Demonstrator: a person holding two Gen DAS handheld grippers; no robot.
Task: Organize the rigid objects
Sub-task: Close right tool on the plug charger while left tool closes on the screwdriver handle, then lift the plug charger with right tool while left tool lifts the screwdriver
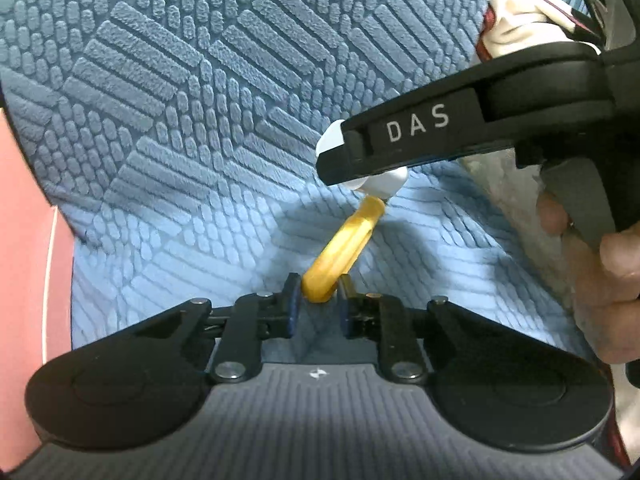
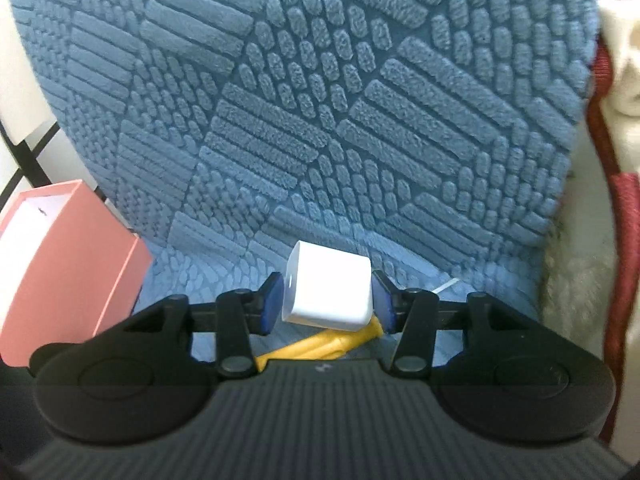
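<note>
My left gripper [image 1: 318, 300] is shut on the near end of a yellow plastic plug piece [image 1: 340, 248] that slants up to the right. Its far end meets a white charger cube [image 1: 386, 184]. My right gripper [image 2: 327, 300] is shut on that white charger cube [image 2: 326, 290], with the yellow piece [image 2: 316, 346] sticking out below it. In the left wrist view the right gripper [image 1: 360, 160] comes in from the right, marked DAS, with a hand on its handle. Both are held above a blue textured cushion [image 2: 320, 120].
A pink open box [image 2: 68, 264] with a white inside stands at the left on the blue seat; its pink side shows in the left wrist view [image 1: 28, 240]. White fluffy fabric with red trim [image 2: 612, 200] lies at the right. The blue backrest [image 1: 200, 60] rises behind.
</note>
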